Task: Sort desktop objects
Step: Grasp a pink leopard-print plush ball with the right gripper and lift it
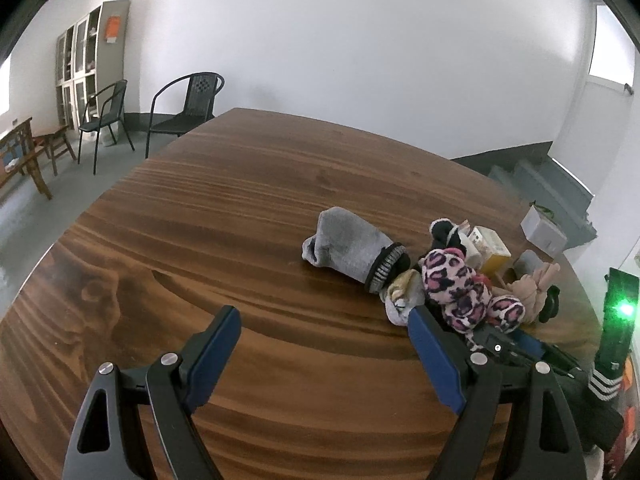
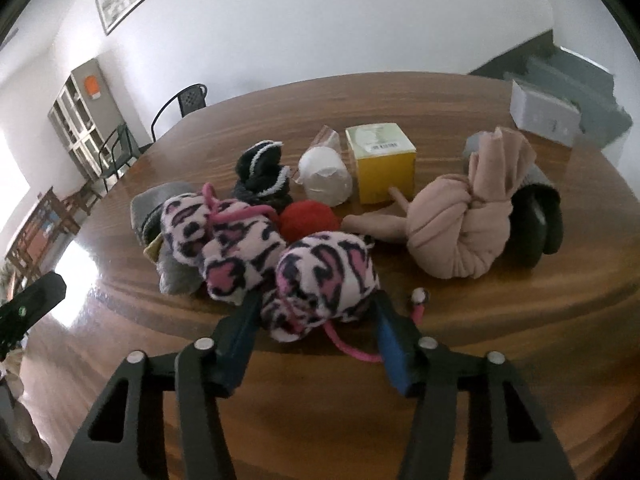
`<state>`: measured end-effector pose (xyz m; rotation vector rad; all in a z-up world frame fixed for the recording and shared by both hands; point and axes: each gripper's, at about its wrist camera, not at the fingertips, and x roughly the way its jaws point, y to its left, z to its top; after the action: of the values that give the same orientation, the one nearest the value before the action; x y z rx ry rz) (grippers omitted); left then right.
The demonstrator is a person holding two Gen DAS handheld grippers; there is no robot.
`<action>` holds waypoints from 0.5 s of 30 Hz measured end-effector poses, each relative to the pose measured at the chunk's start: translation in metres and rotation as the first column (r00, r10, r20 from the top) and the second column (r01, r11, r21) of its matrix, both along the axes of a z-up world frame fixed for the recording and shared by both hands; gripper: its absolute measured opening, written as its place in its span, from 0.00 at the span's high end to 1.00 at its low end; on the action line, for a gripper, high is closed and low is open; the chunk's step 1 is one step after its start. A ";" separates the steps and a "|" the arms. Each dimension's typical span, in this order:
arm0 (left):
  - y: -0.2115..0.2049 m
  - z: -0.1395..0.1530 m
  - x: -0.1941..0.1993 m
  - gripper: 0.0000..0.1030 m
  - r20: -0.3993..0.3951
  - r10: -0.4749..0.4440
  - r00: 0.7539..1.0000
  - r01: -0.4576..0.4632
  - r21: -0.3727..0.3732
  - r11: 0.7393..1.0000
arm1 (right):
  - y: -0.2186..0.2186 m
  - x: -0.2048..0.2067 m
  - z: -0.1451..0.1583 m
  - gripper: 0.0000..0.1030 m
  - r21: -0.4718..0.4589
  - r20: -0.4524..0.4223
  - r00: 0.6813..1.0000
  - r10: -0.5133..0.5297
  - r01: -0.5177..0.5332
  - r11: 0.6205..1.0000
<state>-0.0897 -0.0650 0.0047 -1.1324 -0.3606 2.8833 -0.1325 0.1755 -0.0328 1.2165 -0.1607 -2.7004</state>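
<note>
I'm squeezing my right tongs (image 2: 316, 316) on the fluffy pink leopard-spot socks (image 2: 320, 276), at the near edge of the pile w/ the tan rolled stockings (image 2: 460, 224) & yellow box (image 2: 382, 164). My left tongs (image 1: 324, 332) are hanging wide w/ nothing in them. Next, I think, I'm lifting it up slowly, away from the pile. It's all sitting on a shiny brown wood table (image 1: 240, 208), w/ white walls & black chairs (image 1: 188, 108) behind.

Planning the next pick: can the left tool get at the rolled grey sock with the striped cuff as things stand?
Probably yes. The left tool is open and empty, with bare wooden table between it and the rolled grey sock, which lies clear on its near side.
</note>
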 end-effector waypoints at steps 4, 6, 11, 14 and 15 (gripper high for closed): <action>0.002 -0.001 -0.001 0.15 -0.004 -0.008 1.000 0.008 -0.002 1.000 | 0.002 0.010 0.007 0.72 0.019 -0.010 1.000 -0.001 0.001 1.000; 0.003 -0.002 -0.001 0.15 -0.002 -0.010 1.000 0.010 -0.005 1.000 | 0.007 0.016 0.010 0.74 0.010 -0.015 1.000 -0.009 0.009 1.000; 0.008 -0.004 -0.001 0.15 0.000 -0.017 1.000 0.017 -0.016 1.000 | 0.021 0.029 0.017 0.75 -0.026 -0.021 0.999 -0.034 0.033 0.999; 0.011 -0.003 0.001 0.15 -0.005 -0.028 1.000 0.028 -0.019 0.999 | 0.025 0.028 0.018 0.69 -0.078 -0.014 0.999 -0.038 0.037 0.996; 0.012 -0.003 0.001 0.15 -0.007 -0.031 0.999 0.031 -0.020 0.999 | 0.026 0.026 0.017 0.47 -0.098 -0.007 0.999 -0.042 0.041 0.994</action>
<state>-0.0885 -0.0527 0.0019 -1.1197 -0.3126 2.8696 -0.1064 0.2017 -0.0160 1.1859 -0.3167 -2.6979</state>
